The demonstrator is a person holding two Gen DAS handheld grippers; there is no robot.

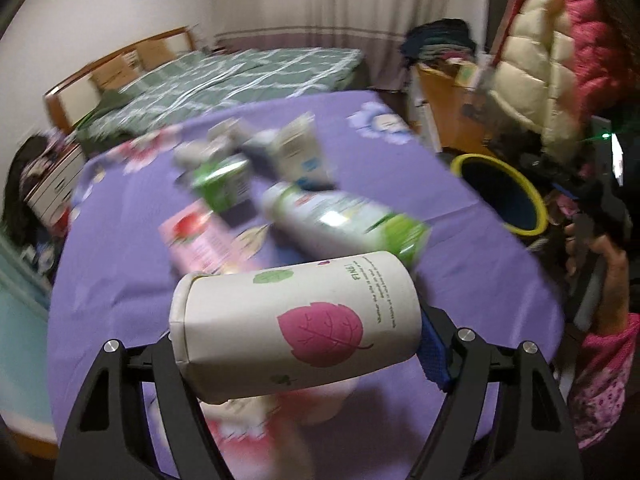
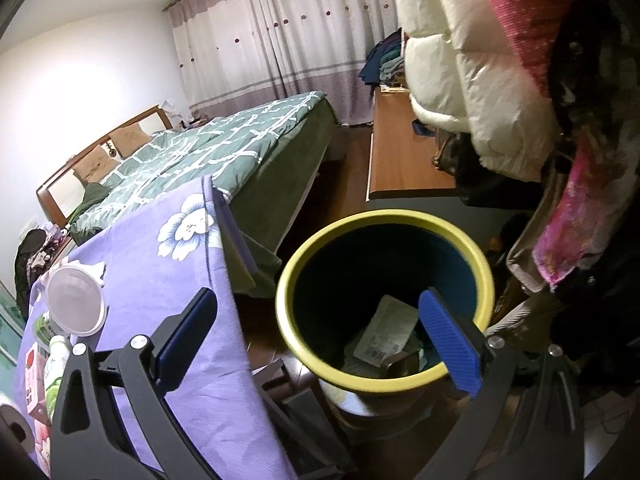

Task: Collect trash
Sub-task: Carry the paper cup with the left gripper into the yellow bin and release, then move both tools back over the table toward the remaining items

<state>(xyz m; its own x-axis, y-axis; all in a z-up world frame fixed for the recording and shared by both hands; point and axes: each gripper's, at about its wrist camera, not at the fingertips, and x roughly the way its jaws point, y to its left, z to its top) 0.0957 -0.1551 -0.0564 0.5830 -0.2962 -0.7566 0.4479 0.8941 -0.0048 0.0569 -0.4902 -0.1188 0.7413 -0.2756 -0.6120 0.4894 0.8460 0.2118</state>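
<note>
My left gripper (image 1: 298, 344) is shut on a white paper cup (image 1: 296, 328) with a pink leaf print, held sideways above the purple tablecloth (image 1: 116, 272). Behind it on the table lie a green-and-white bottle (image 1: 340, 224), a pink carton (image 1: 200, 240), a green carton (image 1: 224, 184) and a white carton (image 1: 300, 152), all blurred. The yellow-rimmed bin (image 1: 504, 196) stands off the table's right edge. My right gripper (image 2: 316, 332) is open and empty above the bin (image 2: 384, 380), which holds a flattened carton (image 2: 388, 328). A clear plastic cup (image 2: 76, 304) lies on the table (image 2: 180, 320).
A bed with a green quilt (image 2: 208, 148) stands behind the table. A wooden desk (image 2: 400, 152) and hanging coats (image 2: 472, 80) are at the right. The person's right hand with the other gripper (image 1: 600, 240) shows at the right of the left wrist view.
</note>
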